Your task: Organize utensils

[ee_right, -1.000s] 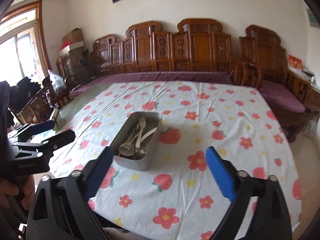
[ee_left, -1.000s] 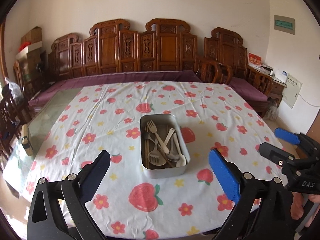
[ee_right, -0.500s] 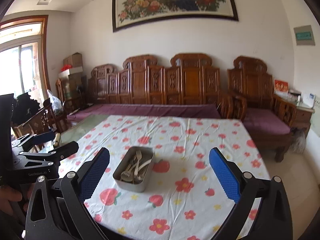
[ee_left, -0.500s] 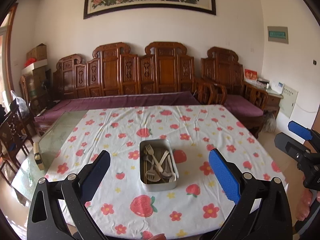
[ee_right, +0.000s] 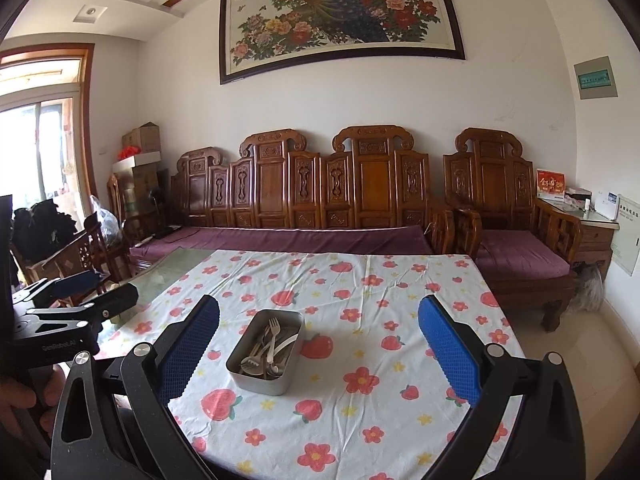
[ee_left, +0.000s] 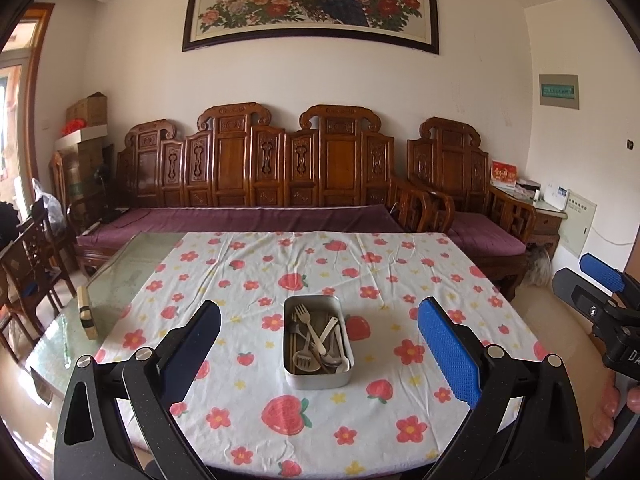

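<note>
A rectangular metal tin (ee_left: pixel 318 378) (ee_right: pixel 256 382) stands on the flowered tablecloth (ee_left: pixel 360 272) (ee_right: pixel 360 360), holding several forks and spoons (ee_left: pixel 316 340) (ee_right: pixel 268 346), some metal and some pale. My left gripper (ee_left: pixel 320 344) is open and empty, held back from the table's near edge with the tin framed between its blue pads. My right gripper (ee_right: pixel 318 344) is open and empty too, to the right of the tin and well short of it. Each gripper shows at the side of the other's view: the right one (ee_left: pixel 596 292), the left one (ee_right: pixel 76 300).
A carved wooden sofa (ee_left: pixel 280 184) with purple cushions runs behind the table, and an armchair (ee_right: pixel 516 240) sits at the right. Bare glass tabletop (ee_left: pixel 116 280) shows left of the cloth, with a small wooden block (ee_left: pixel 86 312) on it. Chairs (ee_left: pixel 28 276) and boxes crowd the left.
Both grippers have pulled back and risen away from the table, so the tin looks smaller and more of the wall and the painting shows. Both stayed open and empty.
</note>
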Demonstrator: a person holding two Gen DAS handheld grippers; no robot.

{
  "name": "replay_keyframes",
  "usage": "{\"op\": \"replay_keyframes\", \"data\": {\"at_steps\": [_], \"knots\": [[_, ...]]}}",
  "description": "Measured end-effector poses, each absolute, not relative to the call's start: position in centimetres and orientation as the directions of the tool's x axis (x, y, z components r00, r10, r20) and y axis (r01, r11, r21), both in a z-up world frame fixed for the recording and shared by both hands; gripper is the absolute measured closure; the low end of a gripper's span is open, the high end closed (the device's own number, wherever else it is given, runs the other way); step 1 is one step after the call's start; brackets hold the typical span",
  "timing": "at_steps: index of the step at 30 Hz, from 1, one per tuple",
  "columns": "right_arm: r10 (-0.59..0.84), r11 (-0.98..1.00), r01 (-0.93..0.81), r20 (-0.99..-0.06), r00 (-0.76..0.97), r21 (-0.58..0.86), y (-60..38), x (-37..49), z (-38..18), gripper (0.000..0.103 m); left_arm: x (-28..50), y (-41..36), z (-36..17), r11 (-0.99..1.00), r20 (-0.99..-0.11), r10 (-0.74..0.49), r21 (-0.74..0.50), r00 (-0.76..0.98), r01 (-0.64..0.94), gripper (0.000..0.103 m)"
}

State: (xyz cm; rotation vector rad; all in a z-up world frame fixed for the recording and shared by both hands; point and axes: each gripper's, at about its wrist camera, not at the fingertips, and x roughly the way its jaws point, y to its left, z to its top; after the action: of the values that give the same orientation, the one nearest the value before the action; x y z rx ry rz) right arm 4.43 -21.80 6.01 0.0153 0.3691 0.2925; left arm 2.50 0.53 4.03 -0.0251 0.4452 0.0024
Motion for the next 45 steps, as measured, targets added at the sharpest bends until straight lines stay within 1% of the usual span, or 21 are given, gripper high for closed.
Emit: {"op": "replay_keyframes", "data": {"at_steps": [45], "knots": [[0.275,0.961,-0.27,-0.361,0.891,0.065,-21.58,4.09,5.51,0.003,1.5,-0.02,4.88,1.0,-0.423,-0.009,-0.023,0.906,0.0,0.008]]}}
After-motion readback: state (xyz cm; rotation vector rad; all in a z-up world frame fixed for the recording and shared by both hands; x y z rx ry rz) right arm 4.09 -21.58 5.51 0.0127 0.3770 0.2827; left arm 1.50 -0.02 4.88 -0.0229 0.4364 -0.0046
